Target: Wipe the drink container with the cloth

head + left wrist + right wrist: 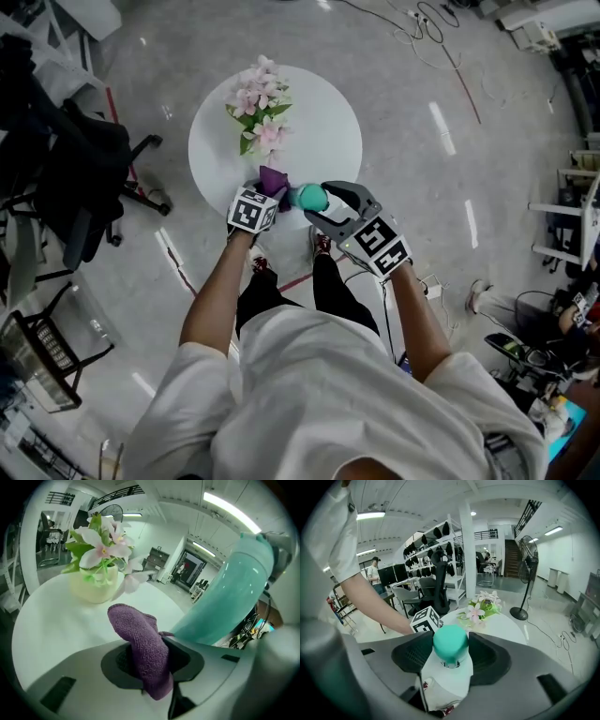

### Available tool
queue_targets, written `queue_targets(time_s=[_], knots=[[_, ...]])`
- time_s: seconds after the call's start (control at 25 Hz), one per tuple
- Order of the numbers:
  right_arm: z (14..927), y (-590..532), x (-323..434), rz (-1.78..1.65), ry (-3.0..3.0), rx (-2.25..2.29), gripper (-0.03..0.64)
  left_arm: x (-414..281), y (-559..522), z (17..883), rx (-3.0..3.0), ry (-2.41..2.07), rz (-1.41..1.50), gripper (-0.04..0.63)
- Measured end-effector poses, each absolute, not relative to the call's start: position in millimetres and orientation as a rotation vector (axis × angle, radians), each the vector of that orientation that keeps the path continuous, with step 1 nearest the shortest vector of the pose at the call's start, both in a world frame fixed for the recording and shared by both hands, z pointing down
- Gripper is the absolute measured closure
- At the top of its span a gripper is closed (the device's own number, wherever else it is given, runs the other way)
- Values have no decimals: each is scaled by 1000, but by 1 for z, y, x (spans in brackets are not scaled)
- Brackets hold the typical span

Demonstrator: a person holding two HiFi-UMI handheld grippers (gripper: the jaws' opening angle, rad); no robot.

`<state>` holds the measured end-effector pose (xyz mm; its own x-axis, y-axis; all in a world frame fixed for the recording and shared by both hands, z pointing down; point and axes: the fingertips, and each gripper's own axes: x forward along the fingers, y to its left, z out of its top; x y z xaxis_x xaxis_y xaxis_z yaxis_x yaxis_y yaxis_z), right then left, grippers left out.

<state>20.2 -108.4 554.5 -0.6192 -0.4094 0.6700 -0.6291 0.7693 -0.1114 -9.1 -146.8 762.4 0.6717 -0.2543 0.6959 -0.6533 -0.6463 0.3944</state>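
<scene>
The drink container (310,197) is a pale bottle with a teal cap (450,643), held tilted above the near edge of the round white table (328,122). My right gripper (323,204) is shut on it, the jaws pressing its body (447,677) on both sides. My left gripper (272,187) is shut on a purple cloth (145,644), which sticks out between the jaws. In the left gripper view the teal bottle (225,597) slants across the right, close beside the cloth. From the head view, the cloth (275,181) sits just left of the bottle.
A pale vase of pink flowers (260,108) stands on the far-left part of the table. A black office chair (80,178) is to the left of the table. Cables (427,28) lie on the floor beyond it.
</scene>
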Motion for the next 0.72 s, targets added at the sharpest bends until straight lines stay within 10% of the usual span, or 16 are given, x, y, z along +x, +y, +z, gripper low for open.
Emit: queue_targets(time_s=[0.72], knots=[[534,-95,33,56,-2426,-35,307,-78,-104,599,2078,-1255,417,462]])
